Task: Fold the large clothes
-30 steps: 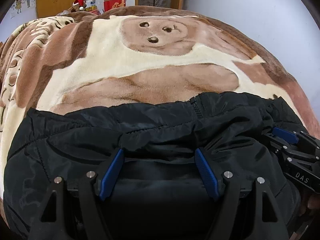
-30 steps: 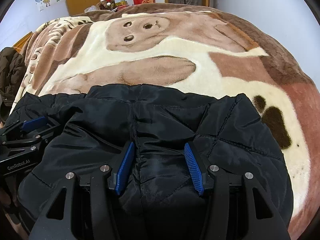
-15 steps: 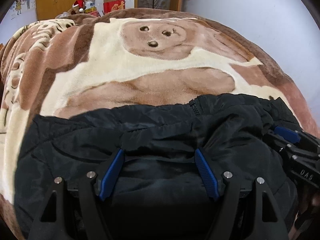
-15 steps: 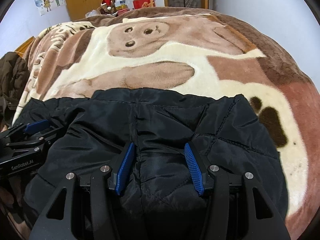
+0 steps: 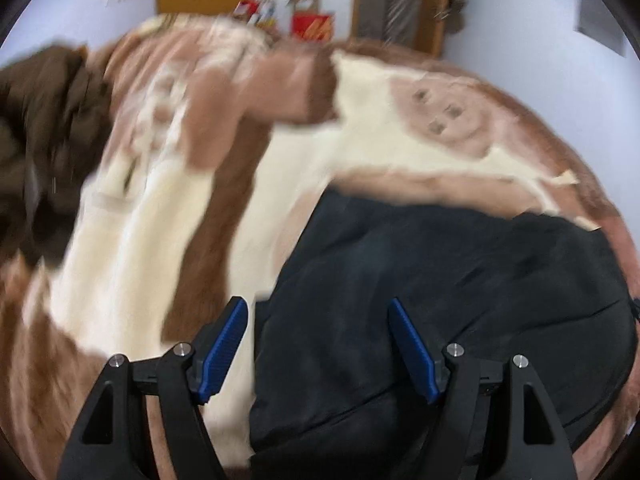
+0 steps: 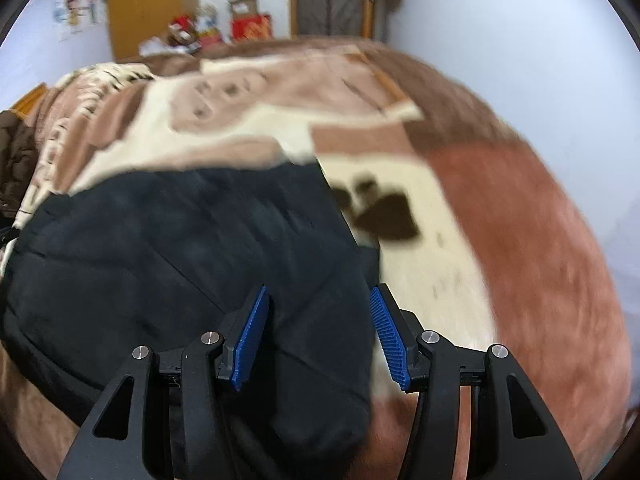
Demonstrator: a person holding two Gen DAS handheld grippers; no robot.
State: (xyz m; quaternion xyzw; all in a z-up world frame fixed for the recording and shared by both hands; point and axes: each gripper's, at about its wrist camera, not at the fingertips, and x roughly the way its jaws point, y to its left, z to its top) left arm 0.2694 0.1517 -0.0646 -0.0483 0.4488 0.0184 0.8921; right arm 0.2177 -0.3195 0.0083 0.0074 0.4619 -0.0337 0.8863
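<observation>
A black quilted jacket [image 5: 460, 292] lies folded in a compact bundle on the bed's bear-print blanket [image 5: 168, 240]. It also shows in the right wrist view [image 6: 180, 264]. My left gripper [image 5: 318, 344] is open over the bundle's left edge, with blanket under its left finger and jacket under its right. My right gripper [image 6: 318, 336] is open over the bundle's right edge, with jacket between the fingers. Neither holds fabric. Both views are blurred by motion.
A dark brown garment [image 5: 44, 132] is heaped at the bed's left side, also in the right wrist view [image 6: 12, 160]. Boxes and toys [image 6: 224, 28] and a yellow wardrobe [image 6: 144, 4] stand beyond the bed. A pale wall [image 6: 520, 60] runs along the right.
Both grippers have let go of the jacket and pulled apart, the left swinging left, the right swinging right. The jacket now lies lower and flatter as a bundle.
</observation>
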